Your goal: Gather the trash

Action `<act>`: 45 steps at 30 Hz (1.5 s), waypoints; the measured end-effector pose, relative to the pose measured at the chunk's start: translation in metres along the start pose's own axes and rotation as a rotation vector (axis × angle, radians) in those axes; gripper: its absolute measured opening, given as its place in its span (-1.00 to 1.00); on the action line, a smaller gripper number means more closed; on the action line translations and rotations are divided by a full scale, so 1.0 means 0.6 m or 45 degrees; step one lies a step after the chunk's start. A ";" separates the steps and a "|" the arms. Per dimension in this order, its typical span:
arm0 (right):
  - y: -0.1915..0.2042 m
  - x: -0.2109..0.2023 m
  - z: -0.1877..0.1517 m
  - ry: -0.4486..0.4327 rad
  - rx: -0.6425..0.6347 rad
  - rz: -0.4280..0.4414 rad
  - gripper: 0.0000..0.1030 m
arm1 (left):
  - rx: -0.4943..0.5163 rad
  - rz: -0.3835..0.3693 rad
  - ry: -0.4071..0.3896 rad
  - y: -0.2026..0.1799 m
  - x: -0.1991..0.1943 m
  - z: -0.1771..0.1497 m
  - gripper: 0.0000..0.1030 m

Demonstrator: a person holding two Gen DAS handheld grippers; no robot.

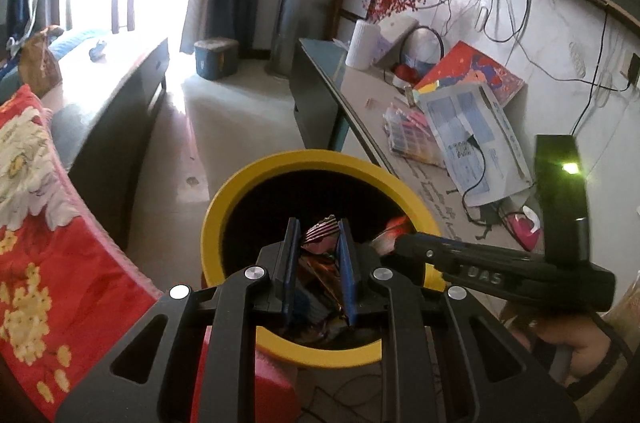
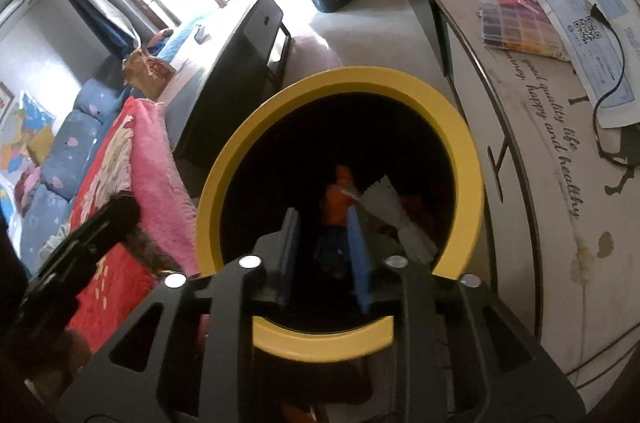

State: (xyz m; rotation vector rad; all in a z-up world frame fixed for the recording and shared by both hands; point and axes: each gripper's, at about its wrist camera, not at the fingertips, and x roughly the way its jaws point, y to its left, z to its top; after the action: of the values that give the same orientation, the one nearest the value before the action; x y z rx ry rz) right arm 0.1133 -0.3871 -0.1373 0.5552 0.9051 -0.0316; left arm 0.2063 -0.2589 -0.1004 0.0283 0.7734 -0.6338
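Left hand-held gripper (image 1: pixel 318 255): pinching a crinkled foil wrapper (image 1: pixel 320 233) between its fingers, over the yellow-rimmed bin (image 1: pixel 248 191).
Wrapper: probably very light, thin and slippery; best held by a folded edge.
Right hand-held gripper (image 2: pixel 324 247): fingers spread, nothing between them, above the bin mouth.
Bin contents: orange packet (image 2: pixel 338 199), white paper (image 2: pixel 390 207).
Desk (image 2: pixel 532 191): just beside the bin.
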 end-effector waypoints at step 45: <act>0.265 -0.210 -0.184 -0.872 -0.618 0.025 0.79 | -0.208 0.608 -0.442 0.116 -0.396 -0.165 0.87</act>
State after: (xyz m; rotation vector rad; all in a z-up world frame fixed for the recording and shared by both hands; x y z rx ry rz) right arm -0.0068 -0.2243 -0.0258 0.0760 0.2175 0.0165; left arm 0.0519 -0.0530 -0.0297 -0.0453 0.4537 -0.1127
